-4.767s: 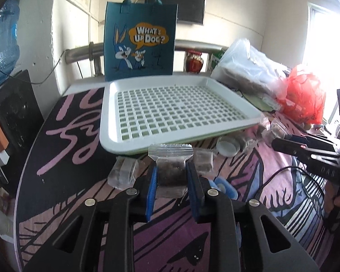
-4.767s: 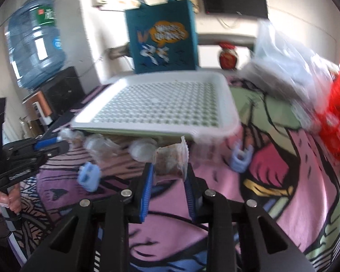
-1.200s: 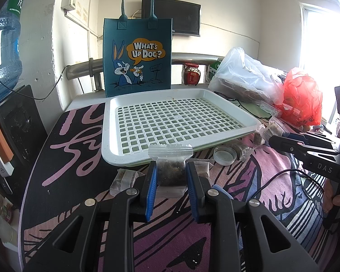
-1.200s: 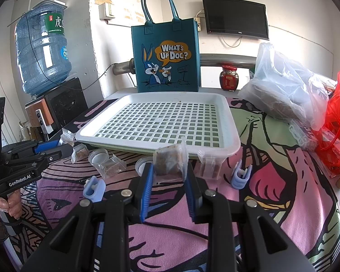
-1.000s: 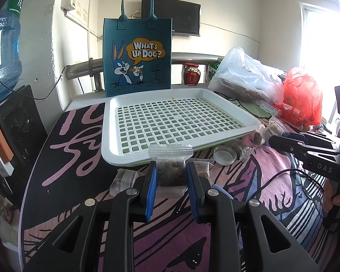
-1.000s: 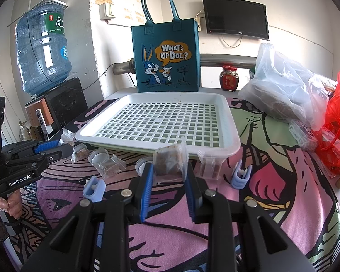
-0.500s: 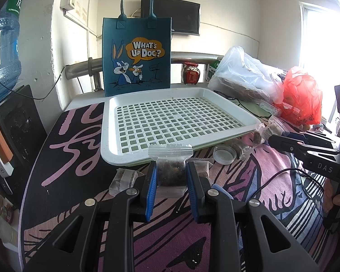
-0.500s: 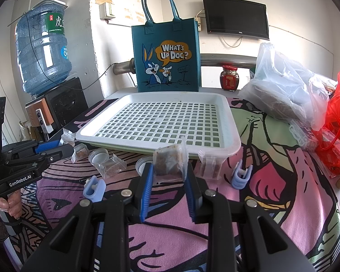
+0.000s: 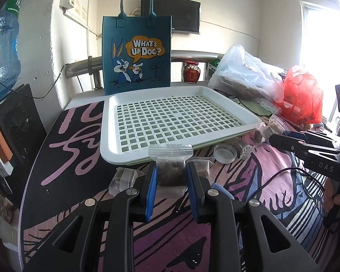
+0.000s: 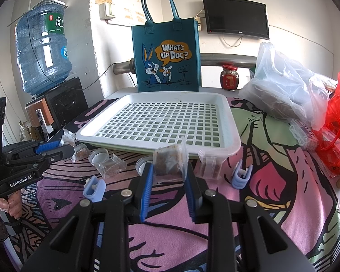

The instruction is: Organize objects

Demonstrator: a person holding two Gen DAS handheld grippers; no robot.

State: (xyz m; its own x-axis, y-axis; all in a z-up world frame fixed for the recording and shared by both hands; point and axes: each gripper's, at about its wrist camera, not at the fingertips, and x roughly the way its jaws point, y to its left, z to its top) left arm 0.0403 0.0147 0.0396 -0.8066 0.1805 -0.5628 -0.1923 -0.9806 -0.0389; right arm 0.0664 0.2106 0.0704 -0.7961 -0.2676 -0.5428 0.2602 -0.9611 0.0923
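Left wrist view is showing the left hand-held gripper (image 9: 171,182) hovering just short of the near rim of the pale green perforated plastic tray (image 9: 111,122), its blue pads narrowed onto a small clear zip-seal packet of dark dried bits (image 9: 171,172), which is standing upright between them, seal edge up. Right wrist view is showing the right hand-held gripper (image 10: 167,181) doing the same in front of the tray's near right corner, its pads pinching a second clear packet of brown crumbly material (image 10: 168,161) that is tilting slightly. Both packets are being carried above the table covered in a pink and black cartoon-print cloth (image 10: 272,192), neither yet over the grid. The step in hand appears to be the carry toward the tray. The next move is probably calling for a short forward reach past the rim, a slight lowering, then a widening of the pads, one hand-held gripper at a time so they are not crowding each other. More clear packets (image 10: 112,166), round white lids (image 9: 225,153) and pale blue clips (image 10: 241,178) are lying loose near the tray's front edge, awaiting sorting
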